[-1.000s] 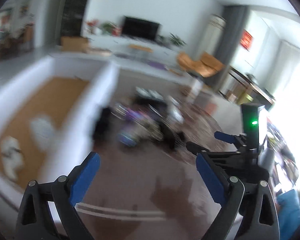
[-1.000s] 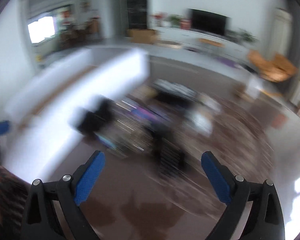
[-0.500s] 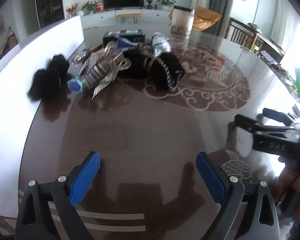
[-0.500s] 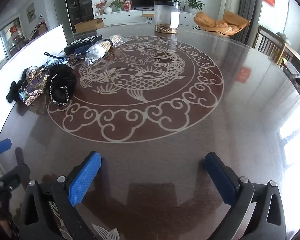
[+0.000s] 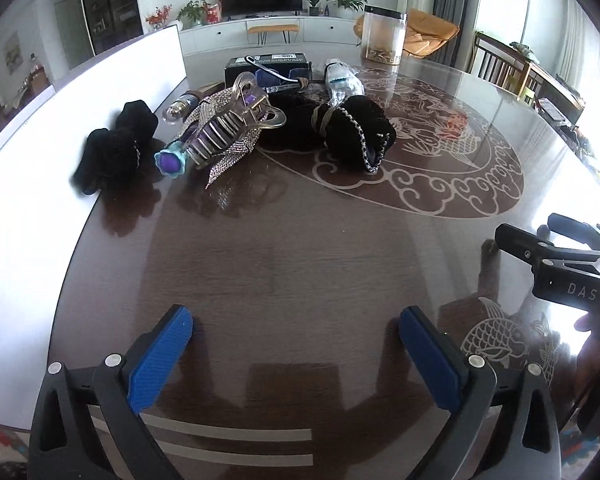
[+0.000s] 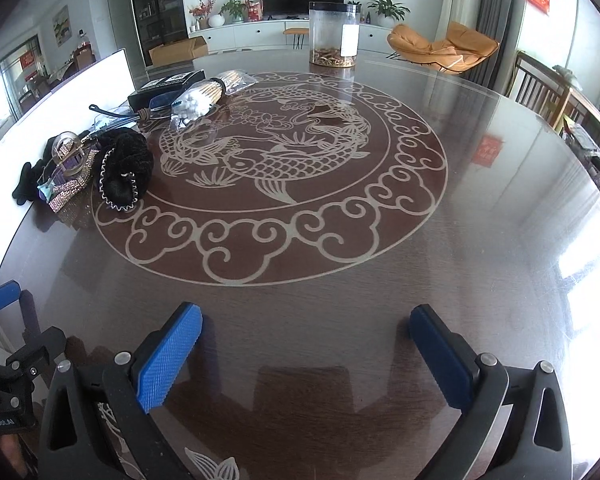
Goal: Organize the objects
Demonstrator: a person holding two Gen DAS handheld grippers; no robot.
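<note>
- Left wrist view looks down and forward from the table's (image 5: 300, 264) near edge.
- Right wrist view faces likewise, further right; both share the far-left clutter (image 5: 236, 128).

Hair accessories are seen heaped at the tabletop's (image 5: 300, 264) left edge: a rhinestone claw clip (image 5: 230, 124) tilted over a purple flower-ended stick (image 5: 171, 159), black scrunchies (image 5: 114, 148) beside it, a chain-trimmed black pouch (image 5: 354, 132), a bagged bundle (image 6: 204, 96) and a black box (image 5: 266, 65) behind.

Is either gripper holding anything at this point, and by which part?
Nothing is held. The left gripper and right gripper are both open and empty above the table.
</note>
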